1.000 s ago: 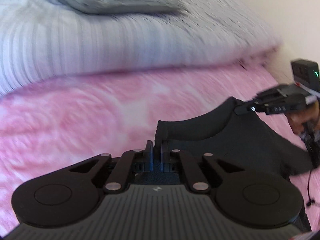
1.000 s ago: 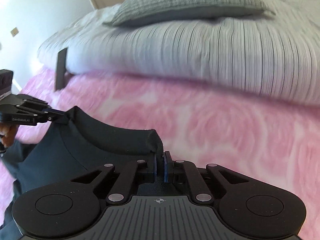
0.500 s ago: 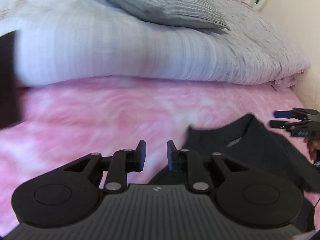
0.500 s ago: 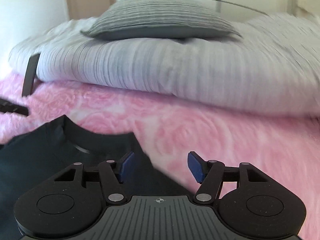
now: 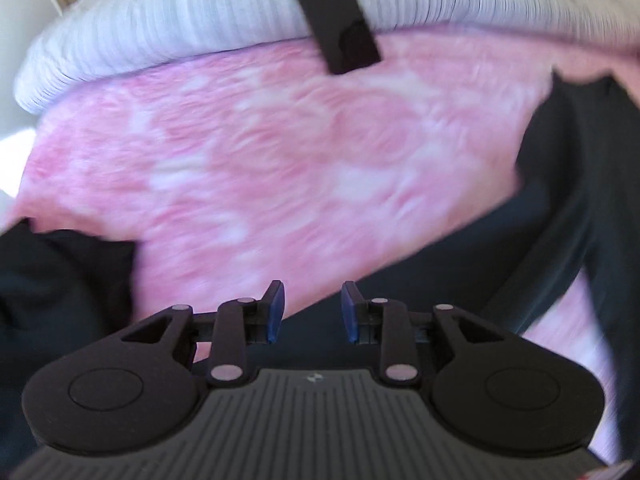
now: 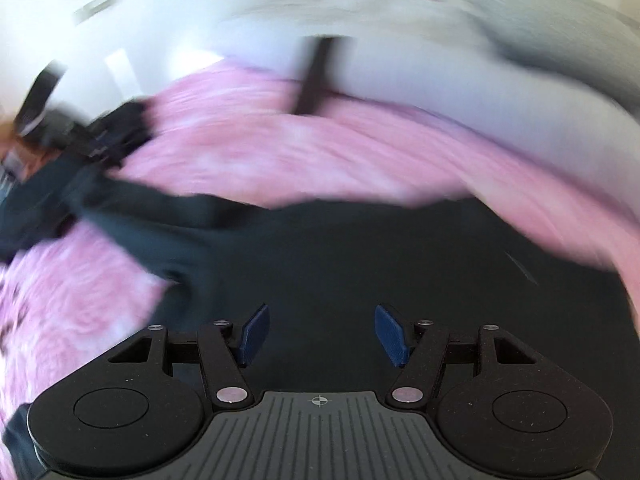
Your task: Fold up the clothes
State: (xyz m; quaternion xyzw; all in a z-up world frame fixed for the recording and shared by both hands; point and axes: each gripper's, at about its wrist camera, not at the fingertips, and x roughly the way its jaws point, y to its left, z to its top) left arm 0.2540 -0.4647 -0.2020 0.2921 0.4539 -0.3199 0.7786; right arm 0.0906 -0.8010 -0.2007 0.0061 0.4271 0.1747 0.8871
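Both views are motion-blurred; fine detail is unreliable. The dark long-sleeved top (image 6: 320, 264) lies spread flat on the pink rose-patterned blanket (image 5: 280, 152), not yet folded as far as the frames show. In the right wrist view its body fills the ground directly under and ahead of the right gripper (image 6: 318, 334), whose blue pads stand well apart with nothing between them but the cloth lying beneath; no pinch is made. From there one sleeve (image 6: 132, 208) runs up and to the left across the blanket, so the long axis of that sleeve points away from the right gripper toward the blurred dark shape at the far left edge, which appears to be the other tool. In the left wrist view the left gripper (image 5: 312, 312) has its jaws opening, a narrow gap between the pads, nothing held; the edge of the dark cloth passes just under them and rises to the right, where the collar (image 5: 576, 80) shows. A second dark bunch of cloth (image 5: 60, 280) sits at lower left; whether it belongs to the same top cannot be told. Judgement: the right gripper is nearer the body, the left nearer the sleeve end. A striped grey duvet (image 5: 160, 24) and a black flat object (image 5: 336, 24) lie beyond.
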